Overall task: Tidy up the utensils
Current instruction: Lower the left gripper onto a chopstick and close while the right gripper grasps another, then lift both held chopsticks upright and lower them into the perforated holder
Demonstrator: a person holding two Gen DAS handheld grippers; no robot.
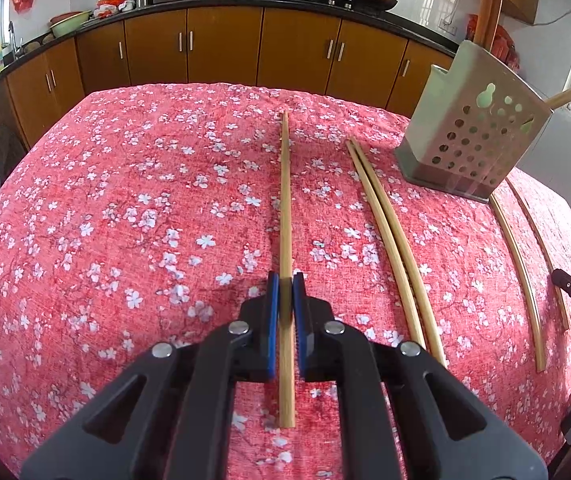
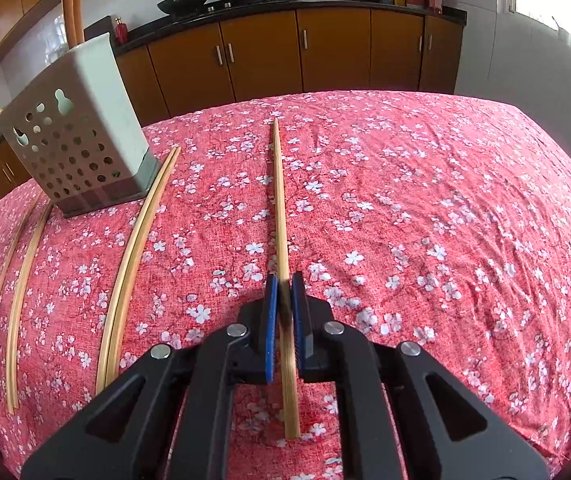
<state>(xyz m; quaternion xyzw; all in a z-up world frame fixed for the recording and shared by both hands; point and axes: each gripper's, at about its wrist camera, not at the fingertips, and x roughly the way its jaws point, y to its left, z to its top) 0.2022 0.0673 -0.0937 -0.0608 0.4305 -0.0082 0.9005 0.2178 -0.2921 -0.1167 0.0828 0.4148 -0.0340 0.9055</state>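
Left gripper [image 1: 286, 280] fills the near edge of its own view, jaws nearly closed, blue pads pressed on either side of a single chopstick [image 1: 285, 184] that runs straight ahead along the floral cloth on the bench [image 1: 125, 220]. Whether that stick is lifted or lying flat, cannot tell.

Right gripper [image 2: 284, 280], same posture in its view: jaws all but shut on another lone chopstick [image 2: 279, 200], thick end poking back under the linkage.

Between the two grips, loose on the cloth: a tight pair of chopsticks [image 1: 385, 224] lying side by side, then two more sticks [image 1: 519, 264] a little apart from each other, near the right edge of the left view. Four untouched, as far as I can count.

Farther off, perforated utensil holder [image 1: 477, 136] stands upright at the far side of the cloth, just beyond the loose sticks. A couple of chopsticks [image 1: 489, 4] already stand in it, tops rising out of frame.

Judgement: early to middle. Some sticks filed, two in hand, four waiting
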